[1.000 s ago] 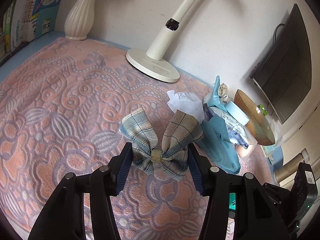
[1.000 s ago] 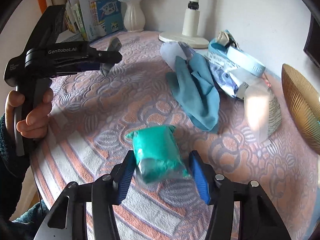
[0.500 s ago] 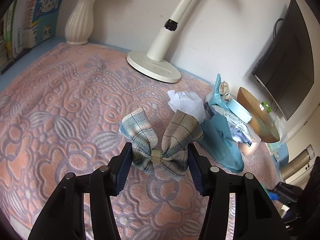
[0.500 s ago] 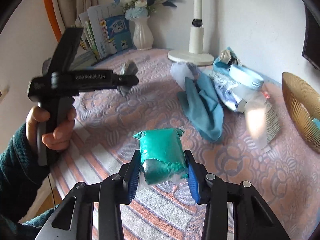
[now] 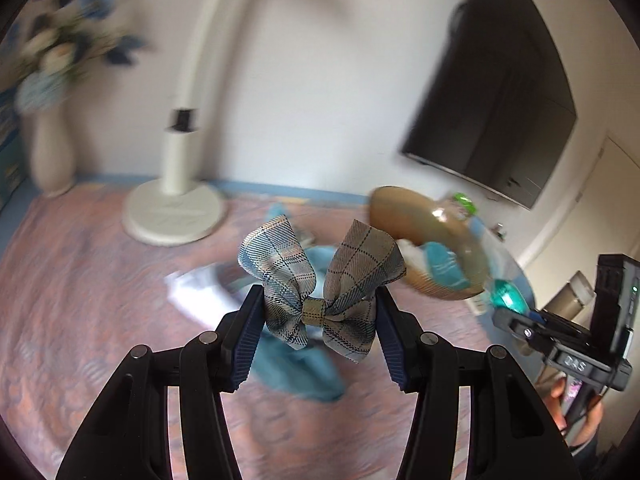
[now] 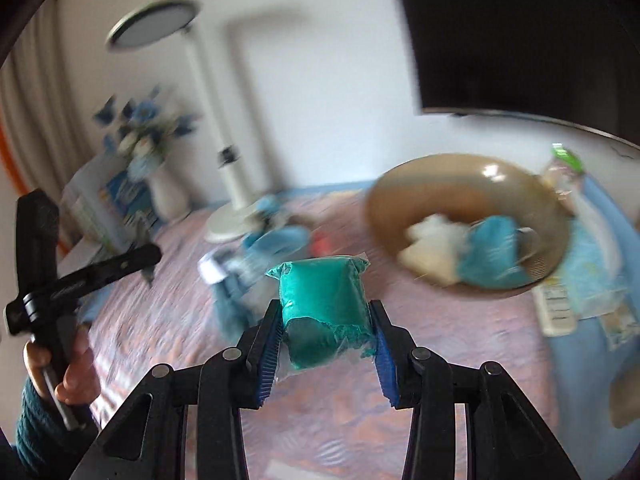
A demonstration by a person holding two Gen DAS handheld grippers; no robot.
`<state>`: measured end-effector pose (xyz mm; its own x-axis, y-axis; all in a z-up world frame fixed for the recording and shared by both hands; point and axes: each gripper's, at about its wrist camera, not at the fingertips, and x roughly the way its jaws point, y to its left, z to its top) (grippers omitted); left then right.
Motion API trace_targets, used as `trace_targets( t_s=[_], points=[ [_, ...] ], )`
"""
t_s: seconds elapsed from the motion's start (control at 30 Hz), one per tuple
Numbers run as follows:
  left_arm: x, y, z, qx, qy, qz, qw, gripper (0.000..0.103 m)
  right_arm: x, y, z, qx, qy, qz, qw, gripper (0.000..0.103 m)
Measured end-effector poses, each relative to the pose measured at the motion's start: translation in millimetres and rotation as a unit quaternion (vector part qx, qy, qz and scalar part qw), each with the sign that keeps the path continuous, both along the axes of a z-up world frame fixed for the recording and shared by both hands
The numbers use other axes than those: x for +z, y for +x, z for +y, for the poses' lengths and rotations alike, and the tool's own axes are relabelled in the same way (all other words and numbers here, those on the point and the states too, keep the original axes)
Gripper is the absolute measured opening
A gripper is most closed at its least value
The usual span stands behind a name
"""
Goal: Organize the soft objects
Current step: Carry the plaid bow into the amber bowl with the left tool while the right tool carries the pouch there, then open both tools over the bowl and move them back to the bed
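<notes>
Plaid bow (image 5: pixel 320 282) pinched in left fingers (image 5: pixel 250 332); right fingers (image 6: pixel 269 340) squeeze green packet (image 6: pixel 326 314), both raised.

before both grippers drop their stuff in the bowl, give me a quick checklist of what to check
1. Left gripper clamps the plaid bow: ok.
2. Right gripper clamps the teal wrapped bundle: ok.
3. Both items lifted off the patterned cloth: ok.
4. Gold bowl in view ahead: ok.
5. Room left in the bowl, beside a white piece and a blue piece: cannot tell, blurred.
6. Grippers apart from each other: ok.
</notes>
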<state>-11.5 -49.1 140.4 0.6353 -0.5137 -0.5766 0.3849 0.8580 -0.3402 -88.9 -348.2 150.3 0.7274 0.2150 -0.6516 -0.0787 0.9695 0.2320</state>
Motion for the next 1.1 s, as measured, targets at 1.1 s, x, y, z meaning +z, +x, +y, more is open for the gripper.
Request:
trace_targets(
  t_s=[1.1],
  points=[
    [32.5,17.0,-61.0,-0.029,0.004,0.031,0.9991,0.077,-2.2,24.0,-69.6,-0.099,0.072,0.043,0.992,0.070]
  ],
)
